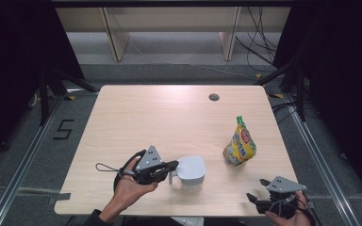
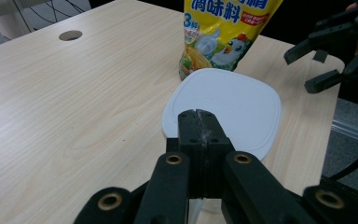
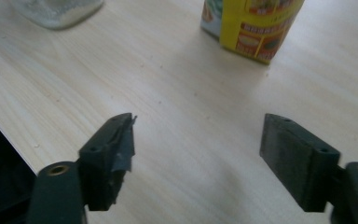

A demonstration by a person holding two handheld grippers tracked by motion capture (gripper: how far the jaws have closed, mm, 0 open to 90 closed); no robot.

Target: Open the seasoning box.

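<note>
Stretching across the high view is the pale wooden table (image 1: pixel 136 122), a small round hole (image 1: pixel 213 97) near its far edge; on its near half stands a white-lidded jug (image 1: pixel 190 173) with a handle on its left side; well to the jug's right stands a yellow seasoning bag (image 1: pixel 240 143), upright, its top pinched; the left gripper (image 1: pixel 172 165) sits at the jug's handle side, and in the left gripper view its jaws are pressed flat together just at the lid's (image 2: pixel 233 105) near edge, whether the handle is caught between them I cannot tell; the right gripper (image 1: pixel 257 189) hovers at the table's near right corner, jaws spread wide over bare wood, nothing between them.
</note>
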